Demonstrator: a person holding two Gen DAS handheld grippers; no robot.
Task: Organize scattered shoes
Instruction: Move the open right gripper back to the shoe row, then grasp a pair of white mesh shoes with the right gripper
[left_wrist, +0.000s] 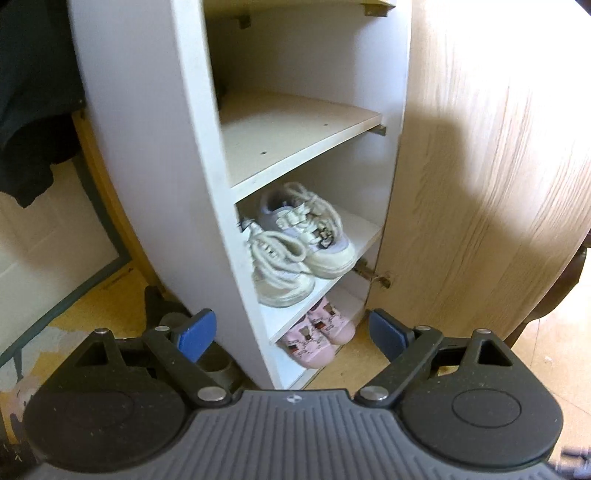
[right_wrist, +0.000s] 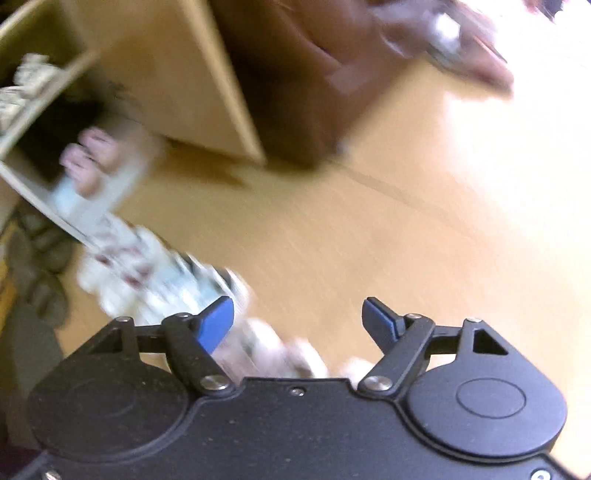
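A white shoe cabinet (left_wrist: 184, 155) stands open in the left wrist view. A pair of cream lace-up sneakers (left_wrist: 295, 240) sits on its lower shelf. A pair of pink child's shoes (left_wrist: 317, 334) sits on the bottom shelf. My left gripper (left_wrist: 291, 332) is open and empty, a short way in front of the cabinet's foot. In the blurred right wrist view my right gripper (right_wrist: 297, 317) is open and empty above the floor. A white patterned shoe (right_wrist: 155, 266) lies on the floor just left of its left finger. The pink shoes (right_wrist: 92, 155) also show there in the cabinet.
The cabinet's wood-grain door (left_wrist: 480, 166) stands open on the right. A bare shelf (left_wrist: 288, 136) is above the sneakers. Dark grey slippers (right_wrist: 40, 266) lie on the floor at left. A brown piece of furniture (right_wrist: 303, 74) stands behind. The floor (right_wrist: 369, 240) is yellowish.
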